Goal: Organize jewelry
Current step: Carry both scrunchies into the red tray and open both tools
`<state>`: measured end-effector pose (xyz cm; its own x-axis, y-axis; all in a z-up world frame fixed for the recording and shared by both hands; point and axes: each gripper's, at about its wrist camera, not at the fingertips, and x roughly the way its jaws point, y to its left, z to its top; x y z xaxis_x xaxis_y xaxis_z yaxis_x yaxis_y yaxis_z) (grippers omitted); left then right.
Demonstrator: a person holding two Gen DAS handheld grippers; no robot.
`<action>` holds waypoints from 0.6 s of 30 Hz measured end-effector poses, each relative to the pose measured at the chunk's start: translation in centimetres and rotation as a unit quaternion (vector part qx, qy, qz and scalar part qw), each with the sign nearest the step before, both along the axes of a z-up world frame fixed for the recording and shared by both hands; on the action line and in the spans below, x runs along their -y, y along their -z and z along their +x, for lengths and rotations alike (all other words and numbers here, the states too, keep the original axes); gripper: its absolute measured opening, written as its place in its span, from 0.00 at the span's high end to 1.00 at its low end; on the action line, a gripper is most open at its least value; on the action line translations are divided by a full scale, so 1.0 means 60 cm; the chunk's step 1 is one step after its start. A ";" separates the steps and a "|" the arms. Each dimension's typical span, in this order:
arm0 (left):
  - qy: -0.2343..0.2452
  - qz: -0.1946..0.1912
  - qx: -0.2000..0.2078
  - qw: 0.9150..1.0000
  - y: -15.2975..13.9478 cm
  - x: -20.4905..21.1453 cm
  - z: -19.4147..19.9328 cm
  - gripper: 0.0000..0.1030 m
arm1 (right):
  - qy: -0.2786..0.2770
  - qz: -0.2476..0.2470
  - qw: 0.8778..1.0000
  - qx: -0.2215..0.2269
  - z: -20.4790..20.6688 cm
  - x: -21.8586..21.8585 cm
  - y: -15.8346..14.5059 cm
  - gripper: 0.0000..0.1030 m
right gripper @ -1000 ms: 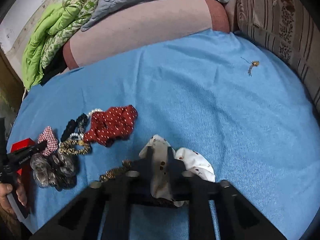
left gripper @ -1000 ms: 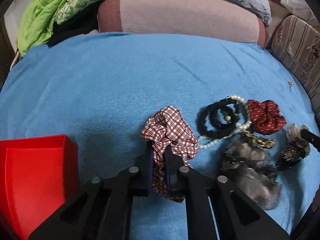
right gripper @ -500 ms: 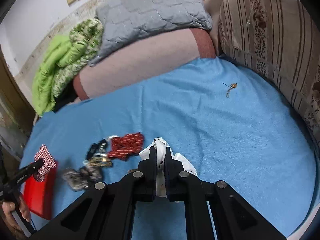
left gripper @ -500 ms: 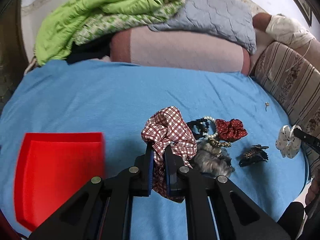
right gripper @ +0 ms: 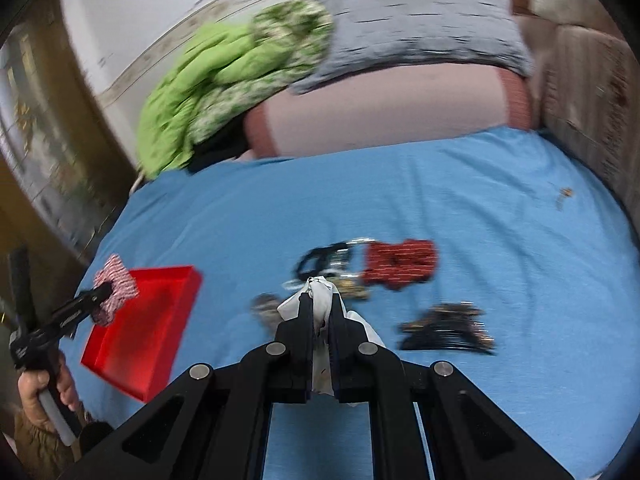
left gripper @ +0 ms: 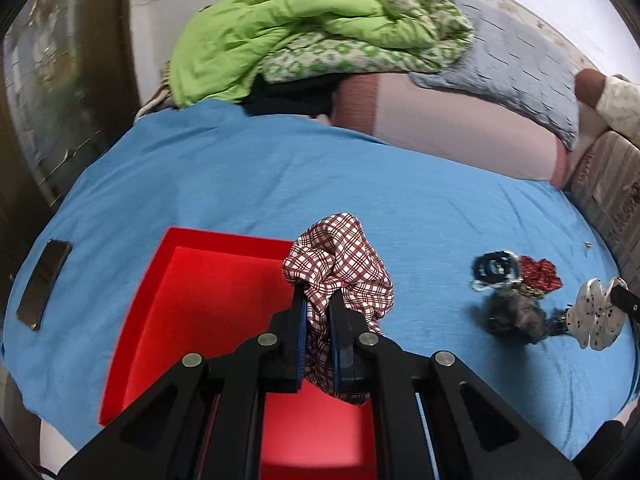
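Checked red-and-white scrunchie (left gripper: 340,264) sits clamped between the jaws of the left gripper (left gripper: 319,312), bunched above the fingertips and hanging over the red tray (left gripper: 188,304), which lies directly beneath and to the left of those tongs on the blue sheet (left gripper: 280,184). Right gripper (right gripper: 320,312) is closed on a white spotted scrunchie (right gripper: 320,292), the cloth pinched between its pads and lifted clear of the sheet. Ahead of the right tongs lie the black hair ties (right gripper: 320,260) and a dark red dotted scrunchie (right gripper: 400,262); just to their right rests a black claw clip (right gripper: 448,326), blurred. Far left of them, a hand (right gripper: 44,388) grips the handle of the other tool. A dark phone (left gripper: 44,284) lies left of the tray.
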<state>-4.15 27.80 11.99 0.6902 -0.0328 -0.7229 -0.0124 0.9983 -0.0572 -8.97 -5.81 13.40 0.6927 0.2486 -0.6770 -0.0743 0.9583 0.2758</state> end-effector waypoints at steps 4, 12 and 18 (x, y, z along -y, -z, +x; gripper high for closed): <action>-0.017 0.025 0.003 1.000 0.007 -0.028 0.005 0.91 | -0.035 0.015 0.999 -0.011 0.023 -0.062 -0.001 0.93; -0.061 0.028 -0.023 0.997 0.057 -0.087 0.064 0.91 | -0.110 0.044 0.992 -0.046 0.090 -0.219 0.013 0.93; -0.087 0.028 -0.024 0.996 0.091 -0.126 0.101 0.91 | -0.153 0.063 0.984 -0.062 0.150 -0.318 0.032 0.93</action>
